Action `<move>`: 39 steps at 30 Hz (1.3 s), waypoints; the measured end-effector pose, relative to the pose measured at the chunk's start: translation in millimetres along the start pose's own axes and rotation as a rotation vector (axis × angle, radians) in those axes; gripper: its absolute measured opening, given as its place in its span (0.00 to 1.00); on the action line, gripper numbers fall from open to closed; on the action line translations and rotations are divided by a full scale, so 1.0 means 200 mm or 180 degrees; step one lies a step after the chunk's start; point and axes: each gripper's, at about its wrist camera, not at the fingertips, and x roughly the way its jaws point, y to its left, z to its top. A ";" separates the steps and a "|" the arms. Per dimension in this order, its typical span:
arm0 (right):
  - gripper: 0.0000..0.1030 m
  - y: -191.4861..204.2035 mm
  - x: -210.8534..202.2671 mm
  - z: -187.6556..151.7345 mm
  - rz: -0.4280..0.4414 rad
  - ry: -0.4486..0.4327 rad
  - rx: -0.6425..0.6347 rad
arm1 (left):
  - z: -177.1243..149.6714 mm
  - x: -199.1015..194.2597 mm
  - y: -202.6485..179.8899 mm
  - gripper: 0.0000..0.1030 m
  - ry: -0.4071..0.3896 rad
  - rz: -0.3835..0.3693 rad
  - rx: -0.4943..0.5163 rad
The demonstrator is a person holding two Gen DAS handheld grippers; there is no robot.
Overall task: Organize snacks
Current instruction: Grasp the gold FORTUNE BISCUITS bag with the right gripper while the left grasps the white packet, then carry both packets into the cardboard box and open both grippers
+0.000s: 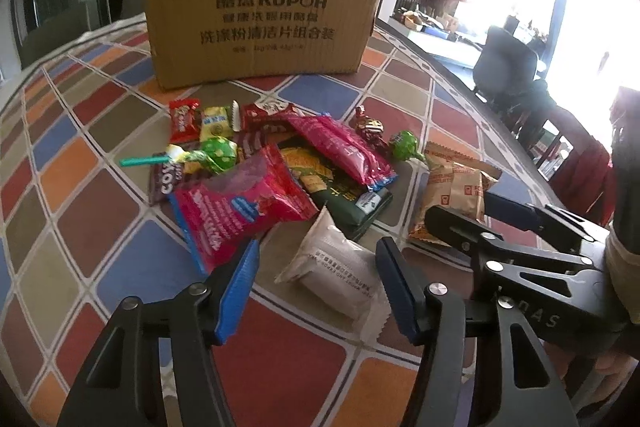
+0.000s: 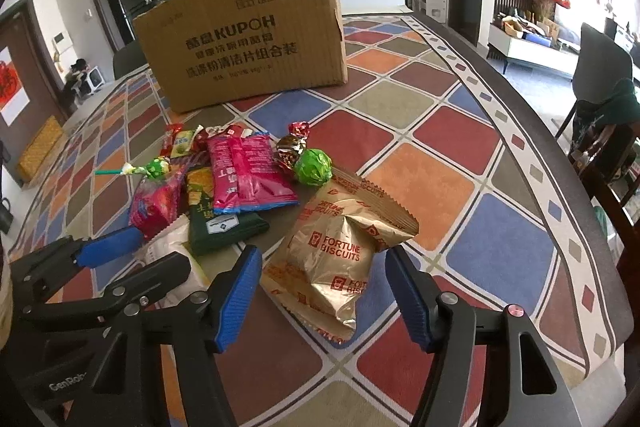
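A pile of wrapped snacks lies on the checked tablecloth before a cardboard box (image 1: 260, 23), which also shows in the right wrist view (image 2: 248, 47). My left gripper (image 1: 316, 287) is open, its blue fingers either side of a white pillow packet (image 1: 336, 279). My right gripper (image 2: 324, 291) is open around a gold Fortune Biscuits packet (image 2: 340, 255), also visible in the left wrist view (image 1: 452, 195). Pink packets (image 1: 248, 207) (image 2: 244, 171), a dark green packet (image 2: 216, 223), green lollipops (image 1: 216, 155) (image 2: 314, 167) and small candies (image 1: 184, 119) lie in the pile.
The tablecloth (image 2: 440, 131) covers a dark table whose edge (image 2: 568, 155) runs along the right. Chairs (image 2: 604, 79) stand beyond it. Each gripper shows in the other's view: the right (image 1: 520, 227), the left (image 2: 108, 259).
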 end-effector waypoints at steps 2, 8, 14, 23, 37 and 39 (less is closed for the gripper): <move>0.60 0.00 0.01 0.00 0.0005 0.0011 0.0008 | 0.00 0.01 0.00 0.53 0.0024 -0.0053 -0.0026; 0.49 0.01 0.03 -0.01 0.0046 0.0060 -0.0016 | 0.00 0.02 0.01 0.41 0.0047 -0.0210 -0.0118; 0.40 0.05 0.00 -0.02 0.0034 0.0003 -0.0095 | -0.01 0.00 0.02 0.35 0.0041 -0.0268 -0.0147; 0.39 0.08 -0.08 -0.02 0.0032 -0.0121 -0.0131 | -0.01 -0.13 0.01 0.32 -0.0189 -0.0221 -0.0109; 0.39 0.18 -0.29 0.08 0.0054 -0.0547 -0.0294 | 0.11 -0.39 0.02 0.32 -0.0740 -0.0078 -0.0034; 0.39 0.19 -0.32 0.12 0.0066 -0.0610 -0.0298 | 0.16 -0.42 0.03 0.32 -0.0805 -0.0079 -0.0039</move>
